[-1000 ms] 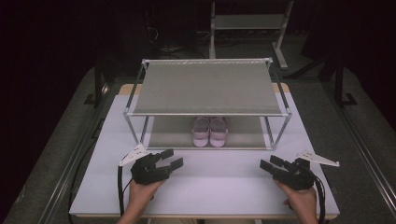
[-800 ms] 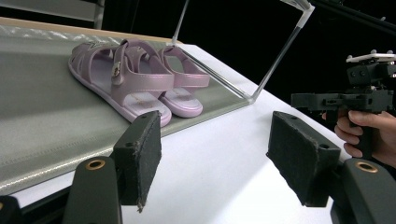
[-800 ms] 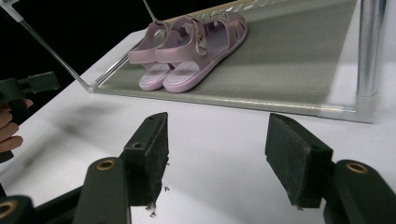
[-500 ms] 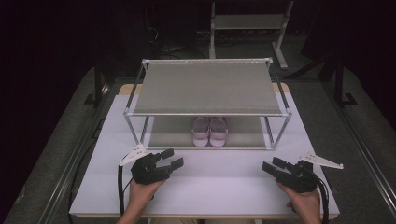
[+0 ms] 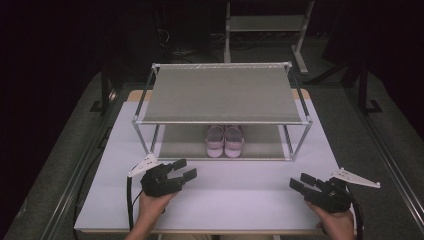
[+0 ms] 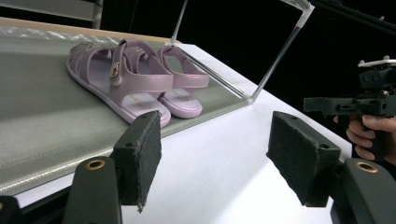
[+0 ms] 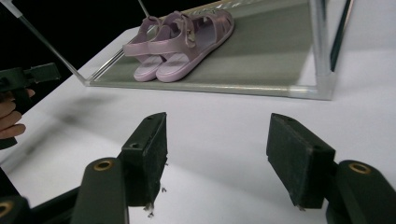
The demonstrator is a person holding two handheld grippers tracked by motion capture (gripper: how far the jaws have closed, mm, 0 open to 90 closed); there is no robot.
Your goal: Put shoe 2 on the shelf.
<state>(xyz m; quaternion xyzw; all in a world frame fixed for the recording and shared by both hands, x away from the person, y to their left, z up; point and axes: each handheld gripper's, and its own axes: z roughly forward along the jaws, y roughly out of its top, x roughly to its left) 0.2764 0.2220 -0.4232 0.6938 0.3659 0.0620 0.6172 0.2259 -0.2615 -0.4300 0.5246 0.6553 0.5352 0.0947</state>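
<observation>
A pair of pink sandals [image 5: 224, 141] stands side by side on the lower shelf of a two-tier rack [image 5: 222, 95] at the middle of the white table [image 5: 220, 200]. In the gripper views the sandals [image 6: 135, 84] [image 7: 180, 39] lie ahead, heels toward me. My left gripper [image 5: 184, 170] rests at the front left, jaws open and empty, pointing toward the rack. My right gripper [image 5: 302, 182] sits at the front right, also open and empty. Its pads [image 7: 149, 154] hover over bare tabletop. The left gripper's pads [image 6: 140, 158] are likewise apart.
The rack's metal posts [image 5: 304, 135] and front rail stand between the grippers and the sandals. The top shelf overhangs the lower one. Dark floor and another frame [image 5: 265, 25] lie beyond the table. In the left gripper view the other hand and gripper [image 6: 369, 107] appear far right.
The right gripper has slid a little toward the front right edge of the table. The left gripper and the sandals have stayed put.
</observation>
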